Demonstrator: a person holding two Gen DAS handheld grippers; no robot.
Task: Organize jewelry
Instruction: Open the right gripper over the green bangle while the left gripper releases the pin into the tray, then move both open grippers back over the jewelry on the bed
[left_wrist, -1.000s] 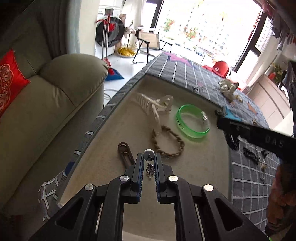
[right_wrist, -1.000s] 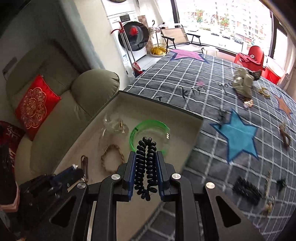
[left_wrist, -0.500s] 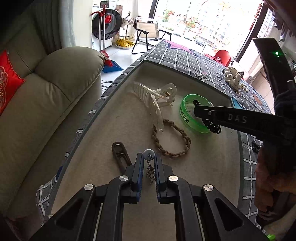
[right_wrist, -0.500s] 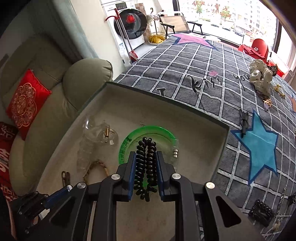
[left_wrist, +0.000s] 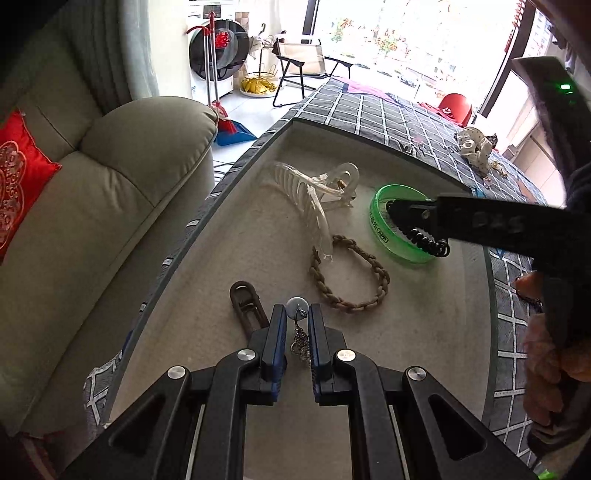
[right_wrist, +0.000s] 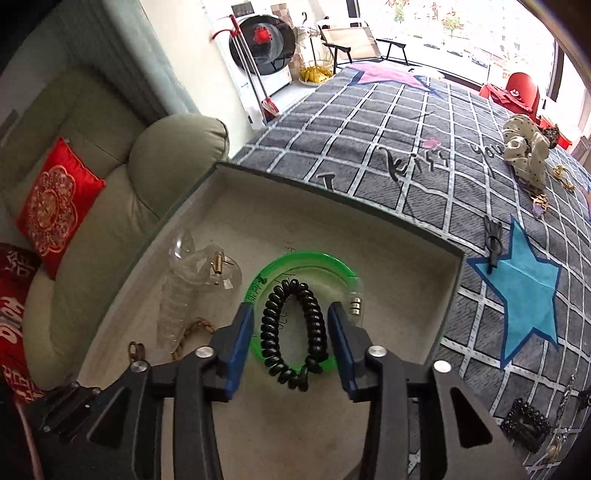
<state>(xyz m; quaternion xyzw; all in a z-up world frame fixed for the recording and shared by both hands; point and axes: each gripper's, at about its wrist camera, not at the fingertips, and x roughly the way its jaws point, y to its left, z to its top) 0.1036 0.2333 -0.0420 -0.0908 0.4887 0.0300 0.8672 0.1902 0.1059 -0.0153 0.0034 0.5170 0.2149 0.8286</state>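
Observation:
My left gripper (left_wrist: 297, 314) is shut on a silver drop earring (left_wrist: 300, 332) and holds it low over the near part of the beige tray (left_wrist: 207, 291). My right gripper (right_wrist: 290, 314) is open over the tray's far side; a black spiral hair tie (right_wrist: 293, 328) lies between its fingers on the green bangle (right_wrist: 266, 280). In the left wrist view the right gripper (left_wrist: 417, 221) reaches in from the right over the green bangle (left_wrist: 380, 229). A clear claw clip (left_wrist: 310, 192), a braided rope bracelet (left_wrist: 351, 277) and a brown clip (left_wrist: 245, 306) lie in the tray.
The tray sits on a grey checked cloth (right_wrist: 369, 122) with blue stars. A cream scrunchie (right_wrist: 524, 151), a black clip (right_wrist: 493, 243), a black beaded buckle (right_wrist: 524, 424) and small chains lie loose on the cloth to the right. A beige sofa (left_wrist: 92, 206) stands left of the table.
My right gripper has moved lower over the green bangle and opened, letting go of the black spiral hair tie. My left gripper has stayed shut on the earring, moving little.

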